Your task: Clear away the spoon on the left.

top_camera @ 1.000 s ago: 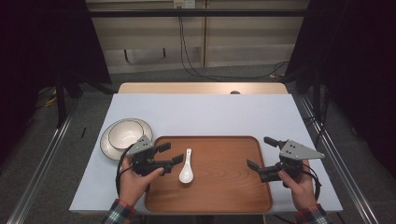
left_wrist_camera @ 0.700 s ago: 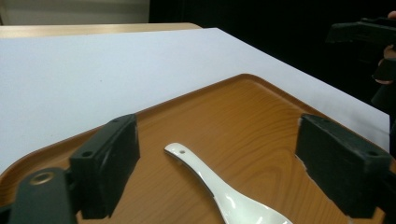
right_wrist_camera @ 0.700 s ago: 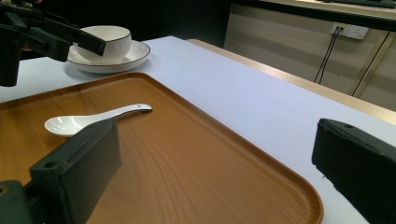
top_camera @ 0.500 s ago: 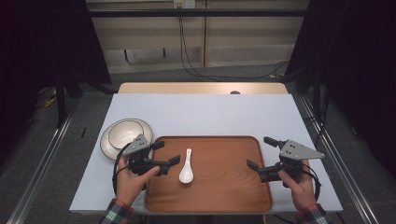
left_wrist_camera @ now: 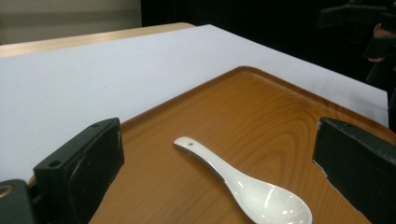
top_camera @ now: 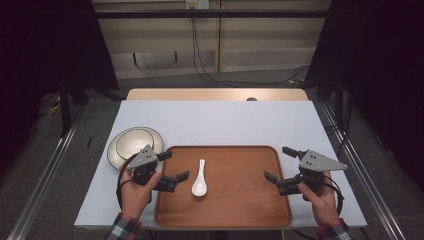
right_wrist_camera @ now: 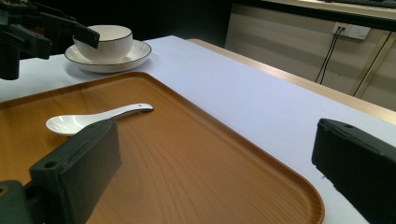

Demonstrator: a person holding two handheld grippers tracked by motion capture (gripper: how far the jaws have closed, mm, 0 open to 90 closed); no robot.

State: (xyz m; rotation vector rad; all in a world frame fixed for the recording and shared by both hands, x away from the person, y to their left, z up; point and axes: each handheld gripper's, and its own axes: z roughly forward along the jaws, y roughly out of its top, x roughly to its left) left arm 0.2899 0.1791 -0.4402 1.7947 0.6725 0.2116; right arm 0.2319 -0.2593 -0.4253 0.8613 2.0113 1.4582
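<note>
A white ceramic spoon [top_camera: 199,181] lies on the wooden tray [top_camera: 240,200], bowl end toward me, and shows close up in the left gripper view [left_wrist_camera: 243,186] and farther off in the right gripper view [right_wrist_camera: 88,119]. My left gripper [top_camera: 175,166] hovers over the tray's left edge, just left of the spoon. Its jaws have just been opening and stand wide, and the spoon lies ahead of them [left_wrist_camera: 219,135], untouched. My right gripper [top_camera: 276,162] is open over the tray's right edge [right_wrist_camera: 217,140] with nothing between its jaws.
A white bowl [top_camera: 131,143] on a dark-rimmed plate [right_wrist_camera: 135,52] stands on the pale tablecloth [top_camera: 225,120], left of the tray and just behind the left hand. The left gripper [right_wrist_camera: 42,28] shows in front of the bowl [right_wrist_camera: 105,39]. A wooden strip [top_camera: 215,94] runs along the table's far edge.
The left gripper's jaws have spread wider and the hand has drawn back slightly to the left of the spoon. Spoon and right gripper have not moved.
</note>
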